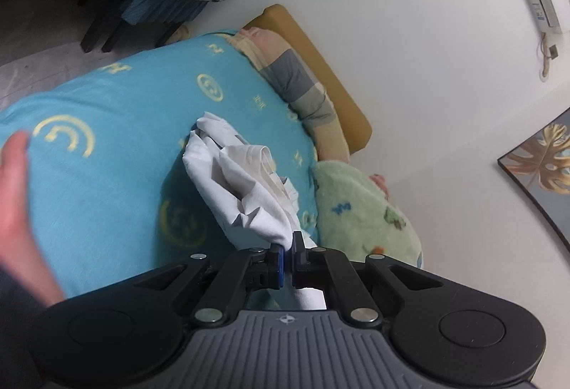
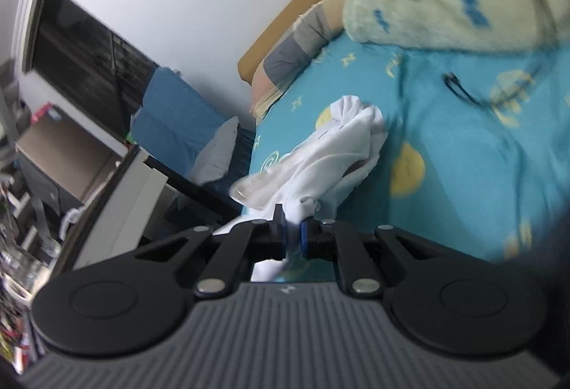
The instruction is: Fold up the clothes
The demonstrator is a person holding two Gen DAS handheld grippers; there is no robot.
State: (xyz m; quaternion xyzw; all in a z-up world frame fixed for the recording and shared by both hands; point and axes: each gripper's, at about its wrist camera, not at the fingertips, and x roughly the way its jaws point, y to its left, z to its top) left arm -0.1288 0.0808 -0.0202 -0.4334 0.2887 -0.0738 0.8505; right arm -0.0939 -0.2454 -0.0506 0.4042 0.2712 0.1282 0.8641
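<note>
Turquoise bedsheet (image 1: 117, 111) | white garment (image 1: 242, 182) bunched | white wall (image 1: 409, 32)

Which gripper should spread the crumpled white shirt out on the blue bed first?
Probably neither alone. The left gripper and right gripper are both clamped on the crumpled white cotton shirt, which hangs bunched over the turquoise patterned bedsheet, so they should pull apart together.

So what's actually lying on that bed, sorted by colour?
White: 1, the crumpled white cotton garment, pinched by the left tool and the right tool.
Turquoise: 1, the turquoise patterned bedsheet.
Pale green: 1, the fluffy green blanket.
Grey-and-cream: 1, the striped pillow.
Total: 4
</note>
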